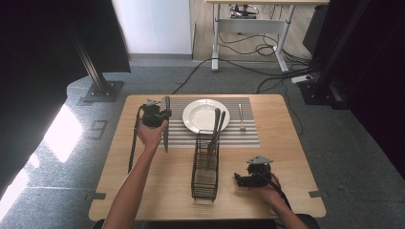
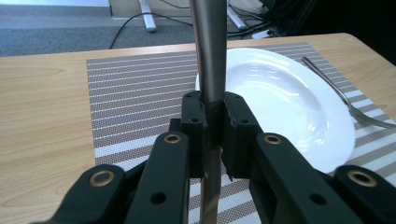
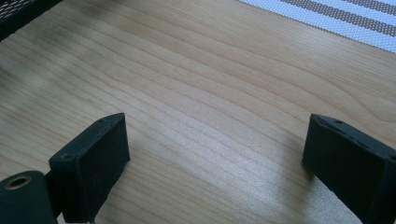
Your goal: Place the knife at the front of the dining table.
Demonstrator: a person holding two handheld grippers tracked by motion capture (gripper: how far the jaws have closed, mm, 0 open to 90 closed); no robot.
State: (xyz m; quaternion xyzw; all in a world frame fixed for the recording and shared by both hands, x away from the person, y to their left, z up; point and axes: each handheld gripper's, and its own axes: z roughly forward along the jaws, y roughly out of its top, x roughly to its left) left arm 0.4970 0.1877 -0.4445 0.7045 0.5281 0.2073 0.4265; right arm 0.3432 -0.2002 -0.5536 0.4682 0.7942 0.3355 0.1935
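Over the striped placemat point(image 2: 140, 88), just left of the white plate point(image 2: 289, 98), the left gripper point(image 2: 214, 123) pinches a knife point(image 2: 211, 51). Near the wire caddy point(image 1: 205, 167), the right gripper point(image 3: 215, 154) rests with jaws spread wide above bare table point(image 3: 196, 93).

Wire basket point(image 1: 205, 164) between both hands

A white plate point(image 1: 206, 116) sits on a striped placemat point(image 1: 239, 136); left of the plate the left gripper point(image 1: 155, 114) holds a knife point(image 1: 166, 126), and a wire caddy point(image 1: 206, 167) stands in front of it.
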